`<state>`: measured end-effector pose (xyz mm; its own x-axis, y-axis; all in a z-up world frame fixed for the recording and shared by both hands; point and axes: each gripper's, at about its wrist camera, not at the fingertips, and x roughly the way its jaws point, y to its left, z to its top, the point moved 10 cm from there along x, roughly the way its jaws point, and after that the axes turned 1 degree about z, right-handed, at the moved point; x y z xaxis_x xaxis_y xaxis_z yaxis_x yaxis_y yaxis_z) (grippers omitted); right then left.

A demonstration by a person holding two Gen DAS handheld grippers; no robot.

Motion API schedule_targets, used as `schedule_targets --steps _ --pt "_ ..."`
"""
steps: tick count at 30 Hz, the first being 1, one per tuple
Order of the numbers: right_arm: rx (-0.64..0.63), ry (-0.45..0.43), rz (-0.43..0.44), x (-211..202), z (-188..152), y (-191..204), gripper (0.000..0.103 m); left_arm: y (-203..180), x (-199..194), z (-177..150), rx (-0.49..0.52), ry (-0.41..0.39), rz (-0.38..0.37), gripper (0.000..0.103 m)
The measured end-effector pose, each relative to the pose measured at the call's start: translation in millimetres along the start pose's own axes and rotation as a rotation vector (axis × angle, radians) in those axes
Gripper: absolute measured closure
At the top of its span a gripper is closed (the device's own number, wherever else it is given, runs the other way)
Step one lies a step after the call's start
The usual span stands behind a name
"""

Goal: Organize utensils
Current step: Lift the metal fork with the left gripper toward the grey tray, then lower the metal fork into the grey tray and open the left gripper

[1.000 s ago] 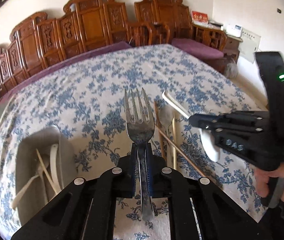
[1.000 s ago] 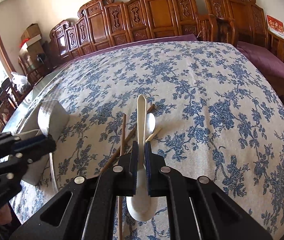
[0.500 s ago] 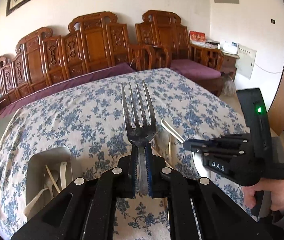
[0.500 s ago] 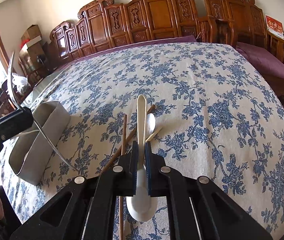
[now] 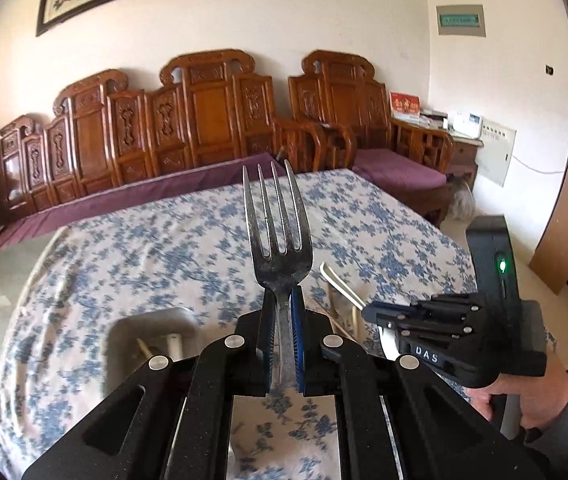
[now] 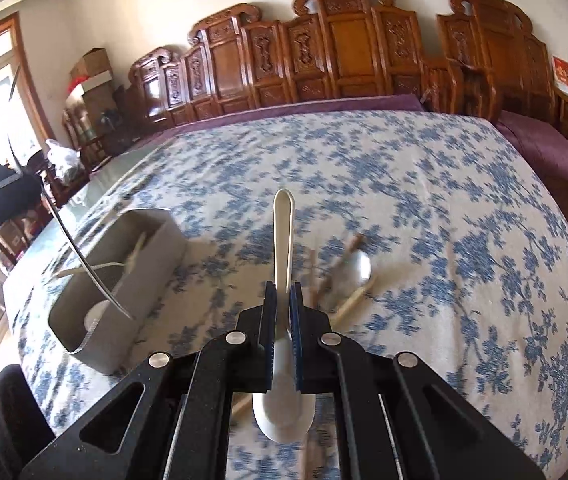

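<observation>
Since a second ago the fork (image 5: 277, 236) has risen, its tines now reaching the purple table edge at upper centre of the left wrist view, pinched at the neck by the left gripper (image 5: 282, 334). At centre of the right wrist view, the right gripper (image 6: 282, 332) clamps a white spoon (image 6: 284, 248), handle pointing away, bowl low in frame. A grey utensil box (image 6: 151, 256) sits at left on the blue-flowered tablecloth (image 6: 444, 208); chopsticks (image 6: 324, 276) and a metal spoon (image 6: 358, 266) lie right of centre.
</observation>
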<state>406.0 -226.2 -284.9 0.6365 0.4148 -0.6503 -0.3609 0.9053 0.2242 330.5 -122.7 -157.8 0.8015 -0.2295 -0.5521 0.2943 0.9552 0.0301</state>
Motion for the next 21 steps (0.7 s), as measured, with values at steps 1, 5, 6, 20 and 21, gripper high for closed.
schedule_targets --steps 1,5,6,20,21 --pt "-0.014 -0.004 0.011 -1.1 0.9 8.9 0.095 7.2 -7.4 1.9 -0.007 -0.009 0.007 0.096" --pt "-0.049 -0.011 0.037 -3.9 2.3 31.7 0.095 32.5 -31.5 4.3 -0.033 -0.031 0.039 0.096" --pt "-0.056 -0.012 0.043 -4.6 2.3 36.5 0.095 37.6 -35.0 3.2 -0.036 -0.032 0.047 0.096" --pt "-0.093 -0.008 0.059 -6.1 -3.0 60.0 0.095 98.9 -36.5 -62.6 -0.084 0.076 0.151 0.096" --pt "-0.093 -0.008 0.059 -6.1 -2.8 59.2 0.095 100.6 -36.1 -64.3 -0.082 0.079 0.155 0.096"
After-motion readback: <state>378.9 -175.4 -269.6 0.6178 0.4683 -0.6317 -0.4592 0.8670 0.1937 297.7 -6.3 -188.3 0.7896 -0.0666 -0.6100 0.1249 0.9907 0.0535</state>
